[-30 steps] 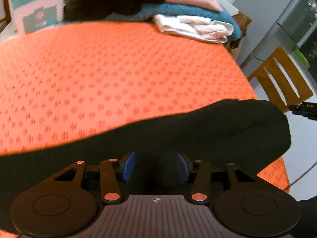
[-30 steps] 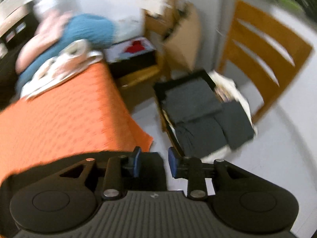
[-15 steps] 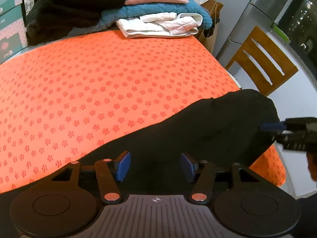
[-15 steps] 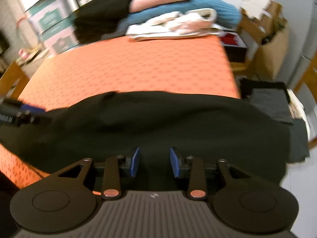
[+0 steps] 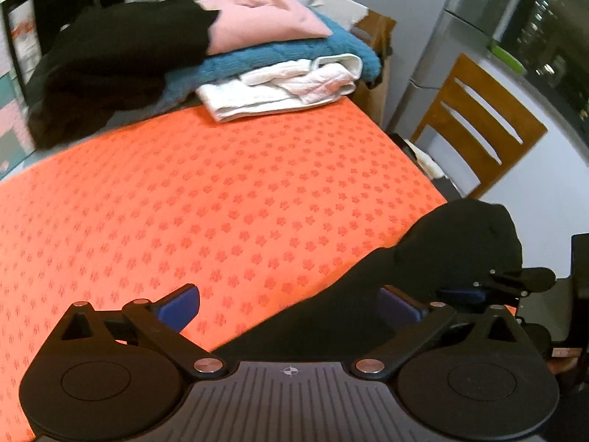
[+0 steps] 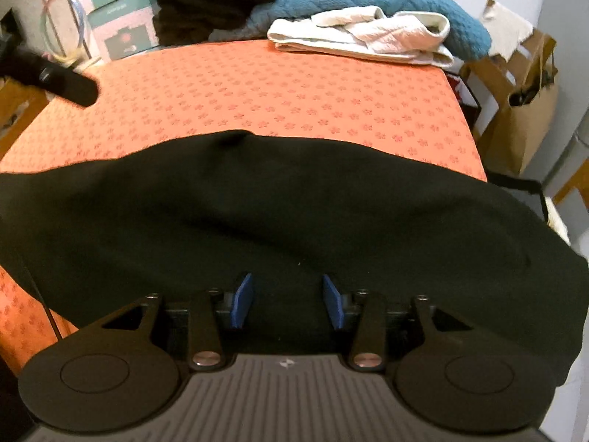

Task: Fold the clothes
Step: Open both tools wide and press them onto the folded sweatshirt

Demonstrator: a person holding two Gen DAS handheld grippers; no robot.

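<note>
Right wrist view is showing the black garment (image 6: pixel 294 213) lying across the near edge of the orange tablecloth (image 6: pixel 279 92), with the right gripper (image 6: pixel 289 300) spreading part-open, cloth between its pads. Left gripper (image 5: pixel 291 305) is gaping wide, gripping nothing, the garment draping across its right finger.

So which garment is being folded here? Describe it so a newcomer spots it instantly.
Start at the orange flower-patterned tablecloth. The plain black garment lies spread along its near edge, by the right gripper. Unlike the folded white, teal and pink pile at the far end, it lies alone.
</note>
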